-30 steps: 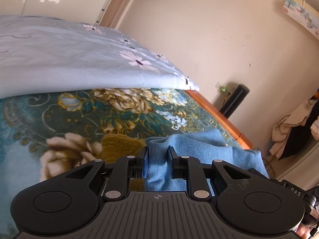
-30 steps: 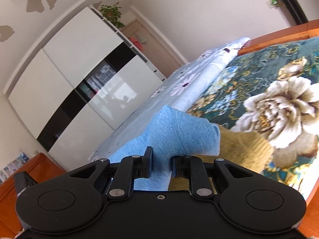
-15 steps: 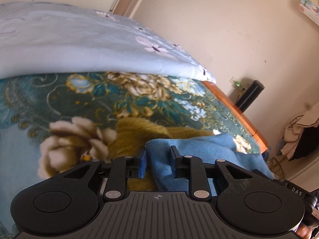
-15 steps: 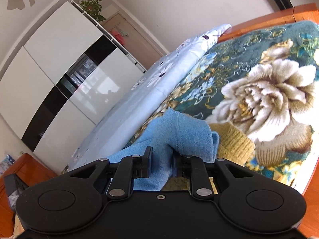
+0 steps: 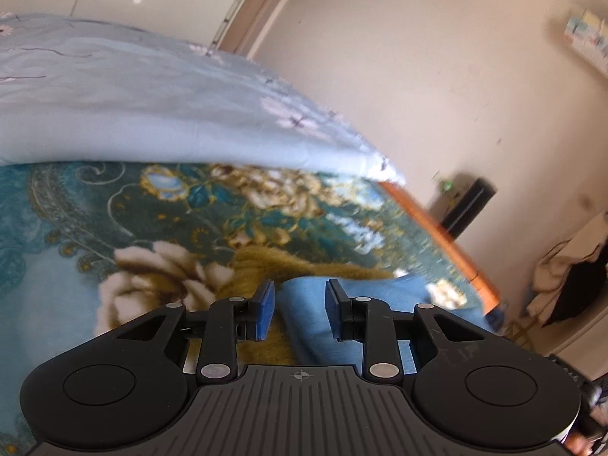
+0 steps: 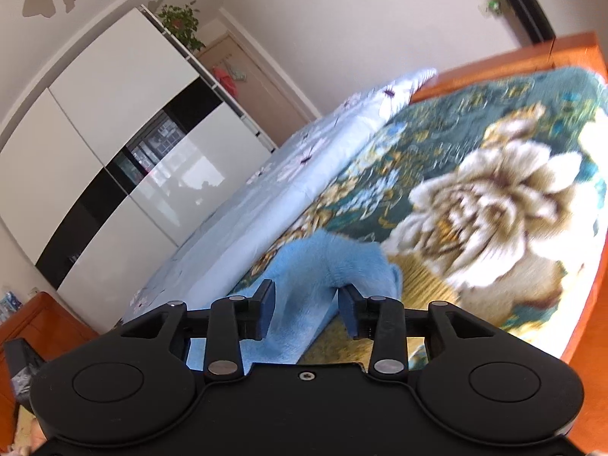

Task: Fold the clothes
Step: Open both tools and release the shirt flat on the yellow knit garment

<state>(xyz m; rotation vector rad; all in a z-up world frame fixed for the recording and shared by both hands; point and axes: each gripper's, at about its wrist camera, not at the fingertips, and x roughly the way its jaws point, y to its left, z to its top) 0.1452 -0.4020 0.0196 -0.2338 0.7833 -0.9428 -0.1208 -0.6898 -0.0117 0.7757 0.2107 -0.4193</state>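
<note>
A light blue garment (image 5: 315,315) lies on the floral blanket (image 5: 114,220), over a mustard-yellow knit piece (image 5: 266,266). My left gripper (image 5: 298,309) is open, its blue pads apart on either side of the garment's folded edge. In the right wrist view the same blue garment (image 6: 323,266) rises in a soft ridge between the jaws of my right gripper (image 6: 306,311), which is open too; the cloth brushes the right finger. The yellow knit (image 6: 418,281) shows beside it.
A pale blue flowered quilt (image 5: 133,106) lies folded across the far side of the bed. The orange wooden bed frame (image 5: 437,228) edges the blanket. A white and black wardrobe (image 6: 114,144) stands behind. Clothes hang at the right (image 5: 562,273).
Both grippers were shut on the blue garment and lowered it onto the bed. Now both have opened and the garment rests on the blanket.
</note>
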